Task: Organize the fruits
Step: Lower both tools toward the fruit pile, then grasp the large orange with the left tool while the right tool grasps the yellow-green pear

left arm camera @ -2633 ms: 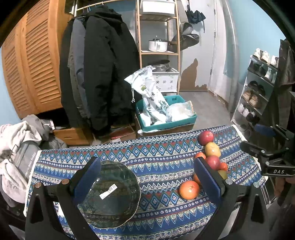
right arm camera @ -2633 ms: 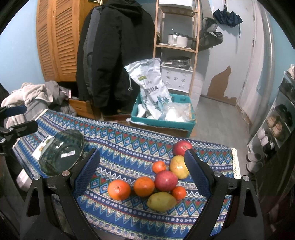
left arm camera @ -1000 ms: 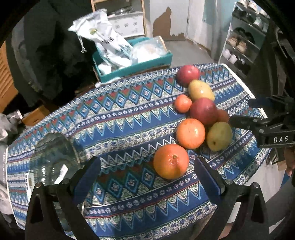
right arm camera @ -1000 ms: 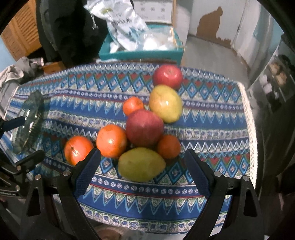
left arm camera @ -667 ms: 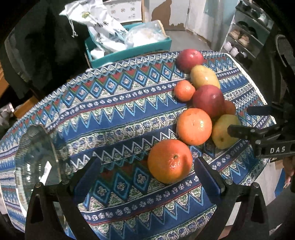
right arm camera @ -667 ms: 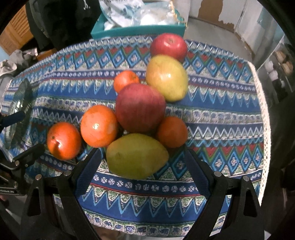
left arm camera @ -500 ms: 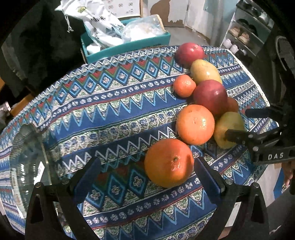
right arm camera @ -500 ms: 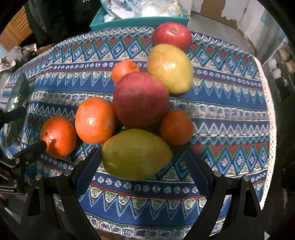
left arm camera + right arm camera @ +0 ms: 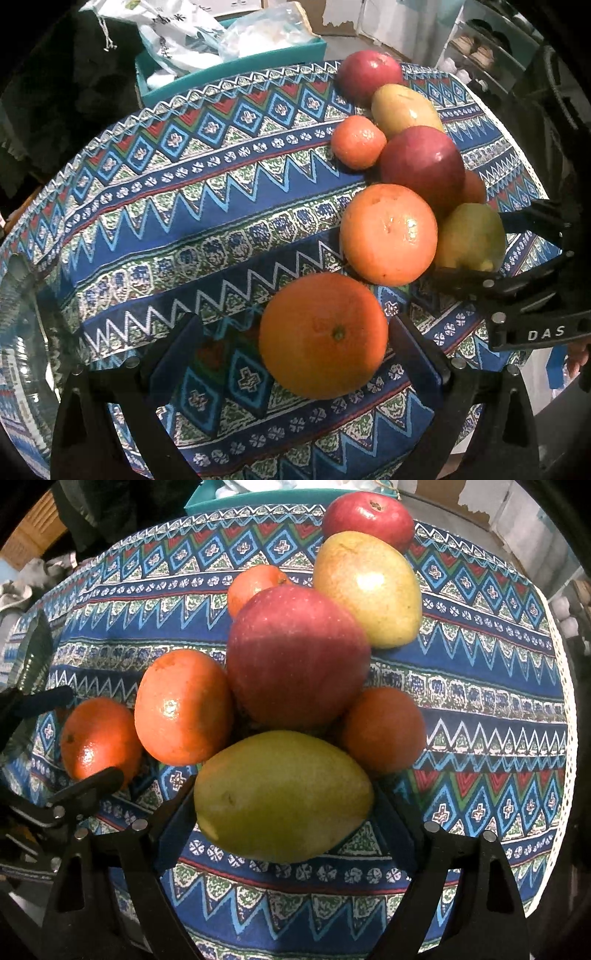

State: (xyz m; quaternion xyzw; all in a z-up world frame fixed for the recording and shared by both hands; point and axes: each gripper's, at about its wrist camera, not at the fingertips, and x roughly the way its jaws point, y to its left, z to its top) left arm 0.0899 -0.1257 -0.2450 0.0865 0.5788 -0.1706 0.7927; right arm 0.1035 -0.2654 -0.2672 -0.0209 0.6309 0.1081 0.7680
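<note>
fruit is heaped at the right end of a table under a blue patterned tablecloth [image 9: 207,206]. we hold the left gripper [image 9: 295,354] with its jaws spread wide around the nearest orange [image 9: 323,334], the blue pads standing on either side of it, whether touching or not we cannot tell. just beyond it sits a second orange [image 9: 388,234], pressed against a dark red apple [image 9: 421,166]. we hold the right gripper [image 9: 284,808] likewise wide, flanking a green mango [image 9: 282,795] at the front of the pile, with a small tangerine [image 9: 384,729] touching the mango's right shoulder. farther back lie a yellow mango [image 9: 365,589], another small tangerine [image 9: 356,146] and a red apple [image 9: 369,517] at the table's far edge. a glass bowl [image 9: 18,332] rests at the table's left end, well apart from the fruit. behind the table stands a teal bin [image 9: 236,68] full of plastic bags.
</note>
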